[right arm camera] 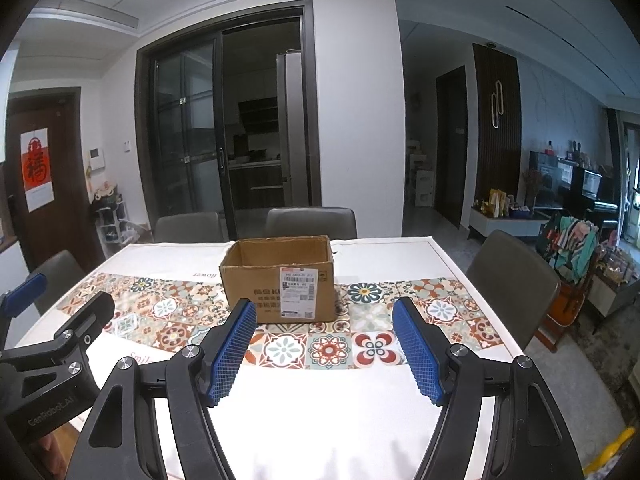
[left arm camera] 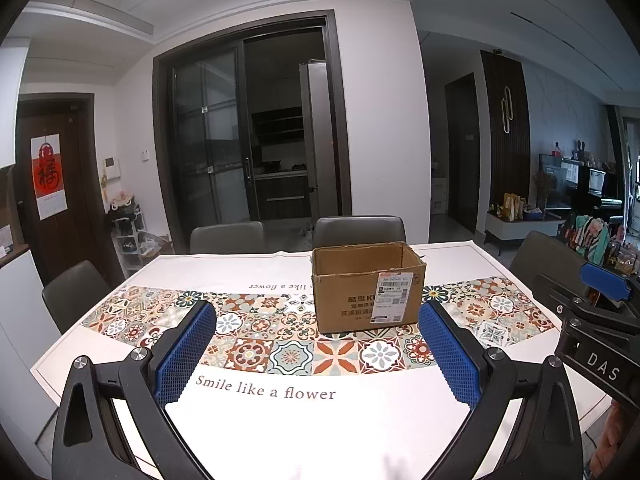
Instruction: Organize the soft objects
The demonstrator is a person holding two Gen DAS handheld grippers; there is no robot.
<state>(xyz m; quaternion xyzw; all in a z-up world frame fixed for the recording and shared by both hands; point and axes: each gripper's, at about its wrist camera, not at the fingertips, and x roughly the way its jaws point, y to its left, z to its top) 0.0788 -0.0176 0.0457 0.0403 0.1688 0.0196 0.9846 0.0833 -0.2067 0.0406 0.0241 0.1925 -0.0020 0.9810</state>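
Observation:
An open cardboard box with a white shipping label stands upright on the tiled band of the tablecloth, mid-table; the right wrist view shows the cardboard box too. My left gripper hovers over the near part of the table, open, nothing between its blue pads. My right gripper is open as well, empty, pointing at the box. The right gripper appears at the right edge of the left wrist view. No soft object shows on the table.
The table carries a white cloth with a patterned tile band and printed words. Grey chairs stand behind it and at both sides. A cluttered rack with clothes is at the far right.

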